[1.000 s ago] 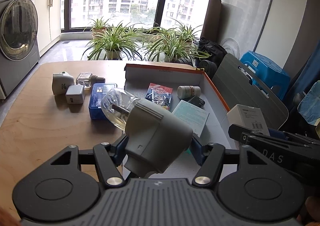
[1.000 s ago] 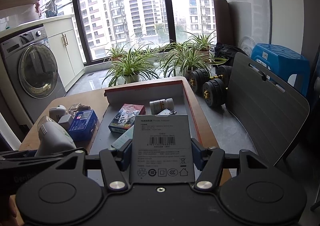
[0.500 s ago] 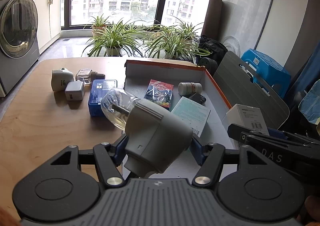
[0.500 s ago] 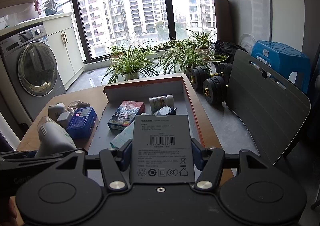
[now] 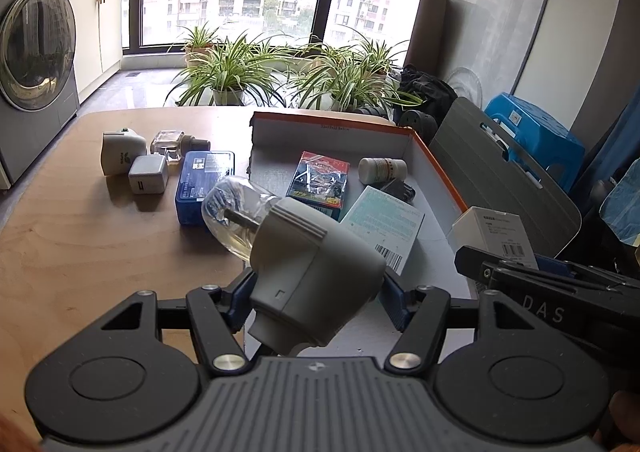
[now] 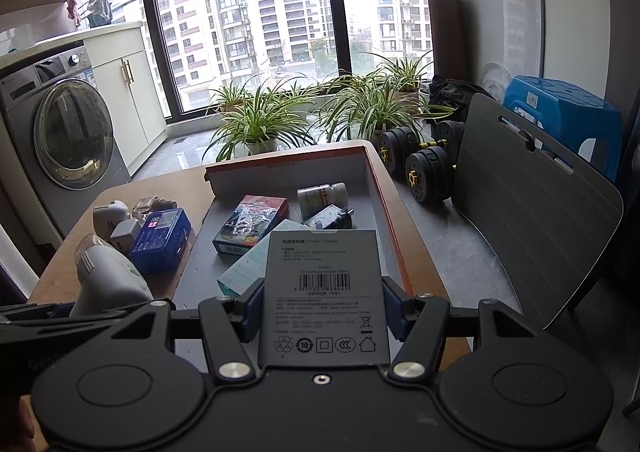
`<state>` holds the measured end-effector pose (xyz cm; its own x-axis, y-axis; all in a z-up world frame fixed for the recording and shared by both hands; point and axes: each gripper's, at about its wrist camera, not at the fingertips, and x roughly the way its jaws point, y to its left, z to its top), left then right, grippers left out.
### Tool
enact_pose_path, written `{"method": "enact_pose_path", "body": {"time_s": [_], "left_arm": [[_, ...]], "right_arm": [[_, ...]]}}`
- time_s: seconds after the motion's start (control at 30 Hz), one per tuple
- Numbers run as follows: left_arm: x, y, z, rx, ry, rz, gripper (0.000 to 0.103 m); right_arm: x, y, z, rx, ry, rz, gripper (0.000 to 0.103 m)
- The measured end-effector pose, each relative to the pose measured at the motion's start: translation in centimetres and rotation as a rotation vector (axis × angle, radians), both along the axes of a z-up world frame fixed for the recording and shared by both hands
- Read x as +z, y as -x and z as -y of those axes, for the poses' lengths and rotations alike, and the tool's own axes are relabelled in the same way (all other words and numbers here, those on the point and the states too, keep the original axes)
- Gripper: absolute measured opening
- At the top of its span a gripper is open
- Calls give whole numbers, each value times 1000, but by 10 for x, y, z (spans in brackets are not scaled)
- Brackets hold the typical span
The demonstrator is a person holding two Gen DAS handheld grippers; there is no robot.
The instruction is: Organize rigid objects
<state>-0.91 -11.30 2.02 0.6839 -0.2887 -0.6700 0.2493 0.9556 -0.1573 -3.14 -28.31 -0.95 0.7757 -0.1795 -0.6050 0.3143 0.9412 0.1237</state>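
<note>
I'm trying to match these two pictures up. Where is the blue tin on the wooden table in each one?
Left wrist view: the blue tin lies left of centre, just left of the orange-edged tray, partly behind the held clear-capped plug.
Right wrist view: the blue tin sits at the left, beside the tray's left wall.
Shared landmark: the white pill bottle lying in the tray.

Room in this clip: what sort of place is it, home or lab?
Most likely a home laundry or balcony room in a high-rise flat. A front-loading washing machine stands beside cream cabinets, potted spider plants line the floor-to-ceiling window facing apartment towers, and dumbbells lie on the floor.
</note>
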Motion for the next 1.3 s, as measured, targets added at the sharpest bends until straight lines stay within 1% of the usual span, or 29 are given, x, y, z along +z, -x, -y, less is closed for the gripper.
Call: {"method": "enact_pose_path", "body": {"time_s": [0.77, 0.83, 0.97, 1.13, 1.23, 1.27, 1.3], "left_arm": [[-10, -7, 0, -1, -6, -29, 65], [-12, -8, 1, -3, -7, -36, 65], [-15, -11, 3, -12, -3, -51, 65], [-23, -14, 11, -50, -1, -72, 65], [-29, -16, 14, -76, 11, -104, 69], [-29, -15, 13, -73, 10, -100, 75], [-27, -14, 13, -72, 10, -92, 79]], "right_arm": [[-11, -10, 4, -1, -15, -27, 72], [-12, -10, 4, -3, -12, -24, 75], [-11, -9, 7, -20, -7, -14, 76], [-7, -6, 13, -52, -8, 1, 78], [-4, -4, 15, -65, -7, 10, 79], [-3, -3, 15, -68, -5, 12, 79], [-2, -3, 15, -70, -5, 14, 79]]}}
